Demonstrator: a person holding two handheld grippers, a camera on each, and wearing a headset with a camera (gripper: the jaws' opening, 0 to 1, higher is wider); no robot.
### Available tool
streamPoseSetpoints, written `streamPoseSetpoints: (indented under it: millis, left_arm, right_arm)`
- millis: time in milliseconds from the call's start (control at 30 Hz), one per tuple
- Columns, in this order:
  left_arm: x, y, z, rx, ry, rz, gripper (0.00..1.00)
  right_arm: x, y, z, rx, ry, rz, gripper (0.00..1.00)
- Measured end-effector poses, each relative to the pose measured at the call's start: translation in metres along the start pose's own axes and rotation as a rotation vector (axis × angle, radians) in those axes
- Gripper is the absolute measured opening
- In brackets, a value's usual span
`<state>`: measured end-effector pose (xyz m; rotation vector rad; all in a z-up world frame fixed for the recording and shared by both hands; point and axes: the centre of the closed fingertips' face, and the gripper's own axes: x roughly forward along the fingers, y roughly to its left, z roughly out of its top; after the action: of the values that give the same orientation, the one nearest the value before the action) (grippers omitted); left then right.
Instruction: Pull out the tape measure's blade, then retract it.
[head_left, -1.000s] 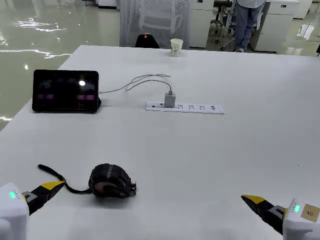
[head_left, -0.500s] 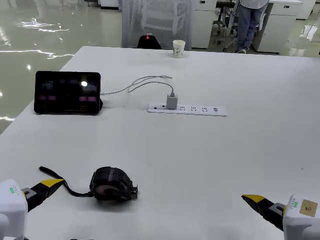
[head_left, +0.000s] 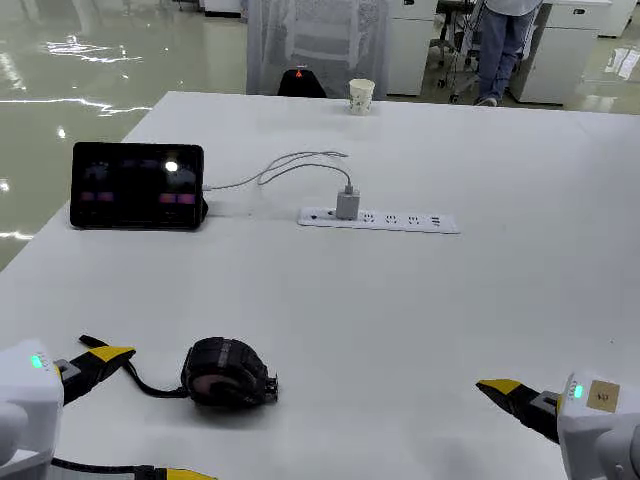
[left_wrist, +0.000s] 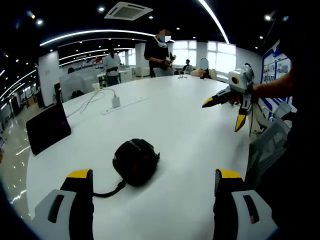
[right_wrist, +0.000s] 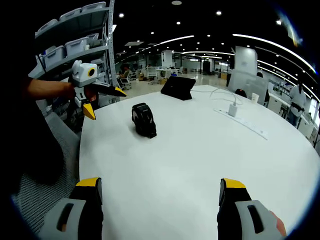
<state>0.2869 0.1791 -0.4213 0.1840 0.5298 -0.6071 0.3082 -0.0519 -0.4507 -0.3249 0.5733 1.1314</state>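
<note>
Lying on its side on the white table (head_left: 420, 300), the black tape measure (head_left: 228, 373) trails its strap (head_left: 128, 371) toward the left gripper (head_left: 148, 413) in the head view. That gripper is spread and empty just beside the tape measure, while the right gripper (head_left: 510, 393) sits well apart from it. A tablet (head_left: 137, 185) and power strip (head_left: 380, 217) lie beyond the tape measure. From the left gripper view, the tape measure (left_wrist: 135, 161) sits just ahead of the left gripper (left_wrist: 154, 187), between its jaws. The right gripper (left_wrist: 222, 117) is spread beyond it. From the right gripper view, the right gripper (right_wrist: 161, 184) gapes, holding nothing. The tape measure (right_wrist: 144, 120) lies well ahead, with the left gripper (right_wrist: 106, 104) past it.
</note>
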Motion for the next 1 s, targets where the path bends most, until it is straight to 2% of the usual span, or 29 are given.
streamPoseSetpoints:
  millis: [567,1000]
  left_arm:
    - [0.011,0.02,-0.004,0.056,0.056,-0.056,0.99]
    - [0.022,0.029,-0.007,0.094,0.1,-0.098,0.98]
  right_arm:
    - [0.023,-0.011,0.007,-0.083,0.046,0.075,0.93]
    - [0.046,-0.017,0.016,-0.136,0.077,0.129,0.89]
